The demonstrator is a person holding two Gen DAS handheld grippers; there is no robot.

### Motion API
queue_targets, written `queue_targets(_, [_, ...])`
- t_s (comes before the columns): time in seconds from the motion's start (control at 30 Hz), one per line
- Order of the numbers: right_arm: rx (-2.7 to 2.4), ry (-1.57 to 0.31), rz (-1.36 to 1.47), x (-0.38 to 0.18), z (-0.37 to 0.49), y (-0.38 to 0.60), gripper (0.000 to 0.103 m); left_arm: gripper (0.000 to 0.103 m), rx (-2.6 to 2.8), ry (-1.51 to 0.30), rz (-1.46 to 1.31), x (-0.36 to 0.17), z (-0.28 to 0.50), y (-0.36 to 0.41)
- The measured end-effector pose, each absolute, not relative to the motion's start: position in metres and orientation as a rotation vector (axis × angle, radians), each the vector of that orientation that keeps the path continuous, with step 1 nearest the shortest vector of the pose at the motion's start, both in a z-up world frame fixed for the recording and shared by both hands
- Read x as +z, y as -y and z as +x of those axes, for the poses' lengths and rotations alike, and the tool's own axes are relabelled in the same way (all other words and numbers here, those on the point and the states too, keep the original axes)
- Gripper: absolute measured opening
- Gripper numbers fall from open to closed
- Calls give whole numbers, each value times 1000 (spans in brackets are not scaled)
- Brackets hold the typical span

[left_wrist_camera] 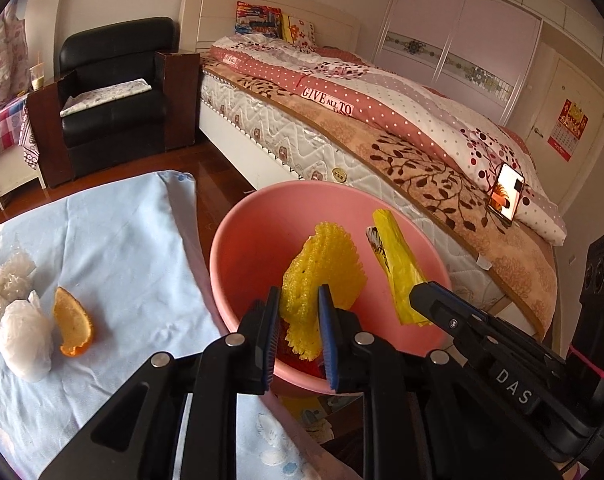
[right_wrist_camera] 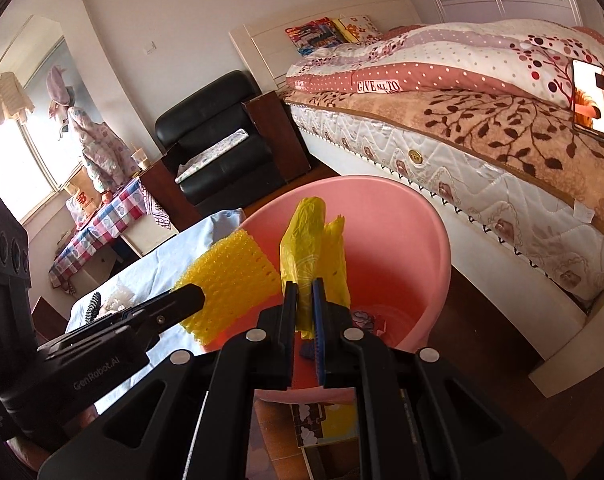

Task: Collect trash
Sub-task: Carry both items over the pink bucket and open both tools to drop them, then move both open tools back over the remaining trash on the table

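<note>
Both pairs of tongs hang over the round pink plastic basin (left_wrist_camera: 261,240), which sits just off the right edge of the tabletop with its pale blue cloth (left_wrist_camera: 121,248), handy for catching whatever is carried across.

The left tongs (left_wrist_camera: 299,300) are narrowly set around a yellow foam fruit net (left_wrist_camera: 322,264). The net stands between the blue pads above the basin's inside, though whether the pads press it firmly I cannot say for certain; it looks held. The right tongs (right_wrist_camera: 305,296) are nearly closed, pinching one crumpled yellow plastic bag (right_wrist_camera: 302,236), which sticks up from the jaws above the basin. Both pieces are probably held here so that they drop straight in when let go.

At the basin's bottom lie some small scraps, red and patterned, too unclear to count.

On the cloth at the near left three pieces of trash are left: one orange peel wedge (left_wrist_camera: 73,320), one wadded white plastic bag (left_wrist_camera: 25,340), and one white foam net (left_wrist_camera: 3,288). A phone (left_wrist_camera: 506,194) leans on the bed (left_wrist_camera: 382,128) to the far right.
</note>
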State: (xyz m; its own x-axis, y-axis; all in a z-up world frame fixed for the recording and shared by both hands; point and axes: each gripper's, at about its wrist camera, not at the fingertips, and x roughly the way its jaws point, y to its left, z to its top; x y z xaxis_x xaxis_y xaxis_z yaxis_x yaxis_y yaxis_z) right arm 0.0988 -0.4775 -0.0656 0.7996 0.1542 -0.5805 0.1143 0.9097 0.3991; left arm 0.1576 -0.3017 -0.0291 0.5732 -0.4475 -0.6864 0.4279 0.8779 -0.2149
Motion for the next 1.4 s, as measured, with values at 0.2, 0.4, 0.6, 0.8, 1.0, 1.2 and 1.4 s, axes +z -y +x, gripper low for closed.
queue_targets(0.2, [6,-667,431,-71,100,477,9,54,-510,-786,-25,-30,155,304])
queue_targets(0.4, [-9,-691,420,-74,104,477,9,56,-507,-789,-28,-30,153,299])
queue_targets(0.6, [-10,-702,441,-78,105,480,21,56,-503,-790,-38,-28,148,291])
queue_targets(0.8, [-16,-696,427,-73,103,477,30,56,-503,-766,-38,-21,139,281])
queue_targets(1.0, [-5,-668,392,-57,95,462,30,56,-495,-736,-54,-10,128,267])
queue_targets(1.2, [22,-635,358,-38,81,440,30,56,-474,-710,-82,2,114,244])
queue_targets(1.4, [67,-617,345,-24,68,417,30,56,-442,-686,-105,13,101,216])
